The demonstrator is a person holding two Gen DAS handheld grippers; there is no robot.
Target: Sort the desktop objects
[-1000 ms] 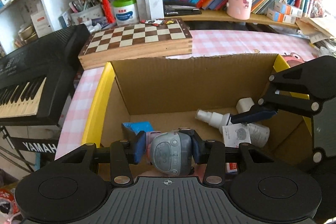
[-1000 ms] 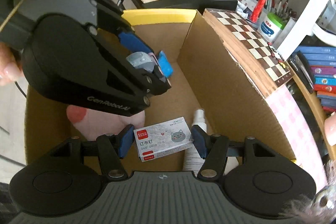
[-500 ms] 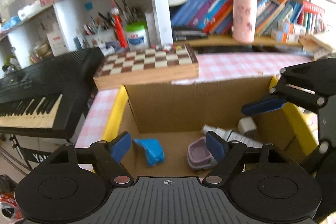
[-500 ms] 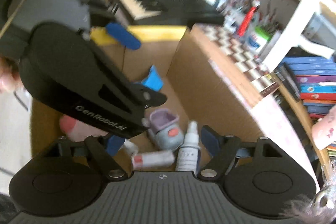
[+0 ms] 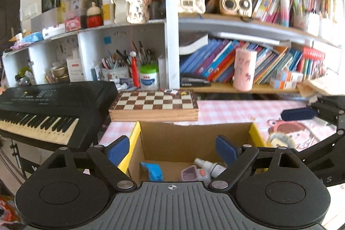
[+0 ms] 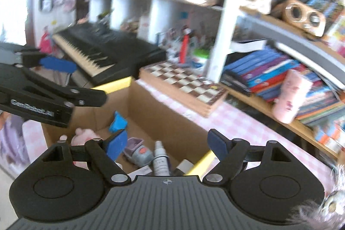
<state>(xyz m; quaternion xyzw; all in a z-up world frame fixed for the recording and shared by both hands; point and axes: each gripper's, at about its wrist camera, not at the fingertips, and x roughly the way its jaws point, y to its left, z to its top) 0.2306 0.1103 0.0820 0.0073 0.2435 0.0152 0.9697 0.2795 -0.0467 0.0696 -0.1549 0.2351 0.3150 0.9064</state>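
I have both tongs spread and empty; the left tongs (image 5: 172,150) and the right tongs (image 6: 165,142) have just been opening, with nothing between the pads of either, and both hang above the box (image 5: 194,137), which I take as my landmark.

The sorted things lie on the box floor: a blue piece (image 5: 152,171) toward its left wall, a small grey clock (image 6: 139,152) in the middle, a spray bottle (image 6: 160,157) just beside the clock, a pink soft toy (image 6: 83,137) near its near-left corner; a chessboard (image 5: 154,106) sits on the tabletop (image 5: 237,110) just behind the box, a keyboard (image 5: 49,107) to its left.

My judgement on handling: the clock looks like light hard plastic, rounded and a little slippery, so I would pinch it across its flat sides; the bottle is light, stiff and prone to roll, best taken mid-body, across its width; the toy will squash, so any bite holds; the chessboard looks heavy, too wide for one pair, and I would lift it by opposite edges with both.
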